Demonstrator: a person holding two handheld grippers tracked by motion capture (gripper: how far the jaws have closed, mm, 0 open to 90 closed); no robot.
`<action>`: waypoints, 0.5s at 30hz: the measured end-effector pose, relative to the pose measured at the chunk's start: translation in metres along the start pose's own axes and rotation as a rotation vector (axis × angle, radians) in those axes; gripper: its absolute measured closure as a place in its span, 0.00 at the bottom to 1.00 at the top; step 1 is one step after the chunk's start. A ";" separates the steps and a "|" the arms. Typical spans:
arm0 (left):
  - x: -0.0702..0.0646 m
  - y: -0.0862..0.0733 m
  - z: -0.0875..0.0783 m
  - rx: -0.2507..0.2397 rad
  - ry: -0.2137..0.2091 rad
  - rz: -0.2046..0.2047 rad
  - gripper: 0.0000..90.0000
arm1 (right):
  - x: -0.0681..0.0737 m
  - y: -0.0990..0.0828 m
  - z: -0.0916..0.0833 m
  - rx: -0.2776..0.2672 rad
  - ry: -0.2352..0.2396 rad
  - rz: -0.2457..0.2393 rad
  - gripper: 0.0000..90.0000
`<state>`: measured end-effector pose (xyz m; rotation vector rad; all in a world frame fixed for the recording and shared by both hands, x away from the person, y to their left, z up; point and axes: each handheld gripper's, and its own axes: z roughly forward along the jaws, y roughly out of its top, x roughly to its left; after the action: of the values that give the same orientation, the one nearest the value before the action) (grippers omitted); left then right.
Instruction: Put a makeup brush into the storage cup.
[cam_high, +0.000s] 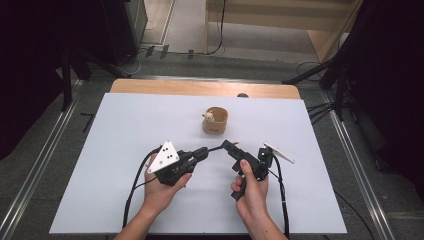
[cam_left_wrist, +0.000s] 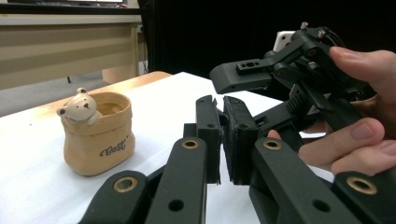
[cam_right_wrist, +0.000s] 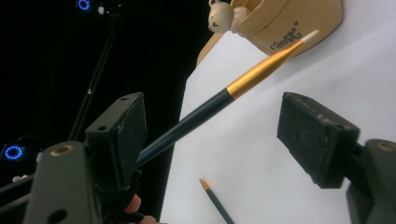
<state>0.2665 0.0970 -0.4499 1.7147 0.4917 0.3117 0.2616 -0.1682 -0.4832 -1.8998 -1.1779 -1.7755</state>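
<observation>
High view: I have both grippers low over the near middle of the table (cam_high: 125, 125), tips angled toward each other and almost meeting. The left gripper (cam_high: 204, 151) is closed, with only a slit between its jaws and nothing that I can see in it. The right gripper (cam_high: 230, 146) is open, its jaws standing wide apart.

In the right gripper view a brush (cam_right_wrist: 219, 98) runs along the inner face of one jaw, well clear of the other, so nothing pinches it there. I cannot tell what holds its hidden end. Its pale tip points at the cup (cam_high: 215, 121) and overlaps the cup's base in that view.

A second brush (cam_right_wrist: 215, 201) lies flat on the table below the jaws.

The cup stands upright at the far middle, just beyond the grippers, with bare white surface on its left, right and far sides. All table edges are well away from both hands.
</observation>
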 end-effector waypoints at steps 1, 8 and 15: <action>0.000 0.000 0.000 0.001 -0.002 0.002 0.97 | -0.001 0.001 0.000 -0.004 0.001 0.007 0.36; -0.003 -0.002 0.003 0.003 -0.011 0.008 0.97 | -0.004 0.003 -0.001 -0.002 0.012 0.057 0.48; -0.004 -0.003 0.004 0.012 -0.017 0.010 0.97 | -0.011 0.003 0.000 0.008 -0.001 0.092 0.61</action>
<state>0.2644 0.0922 -0.4529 1.7307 0.4738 0.3021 0.2649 -0.1734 -0.4922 -1.9186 -1.0777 -1.7196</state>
